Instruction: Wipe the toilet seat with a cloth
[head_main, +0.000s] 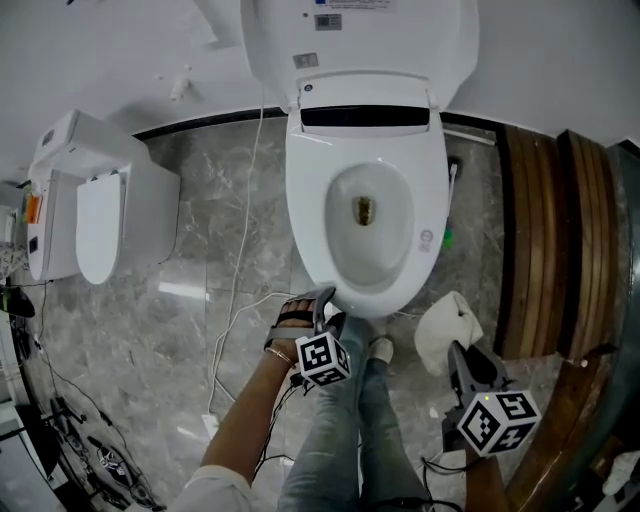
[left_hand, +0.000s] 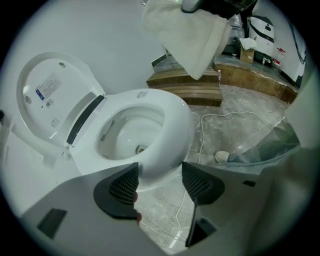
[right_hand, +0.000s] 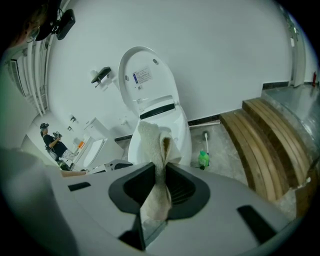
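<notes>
Between the pads of the right gripper (right_hand: 159, 172): white cloth (right_hand: 152, 145), clamped, hanging just right of the toilet seat (head_main: 312, 215), not yet touching; left gripper (left_hand: 160, 182) wide and empty, aimed at the front rim; best laid flat, then drawn round the ring with light, even pressure.

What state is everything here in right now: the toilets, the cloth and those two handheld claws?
toilet lid, raised.
toilet seat, down on the bowl.
cloth, bunched, clamped.
right gripper, shut on cloth.
left gripper, open, empty.
second toilet, lid closed.
</notes>
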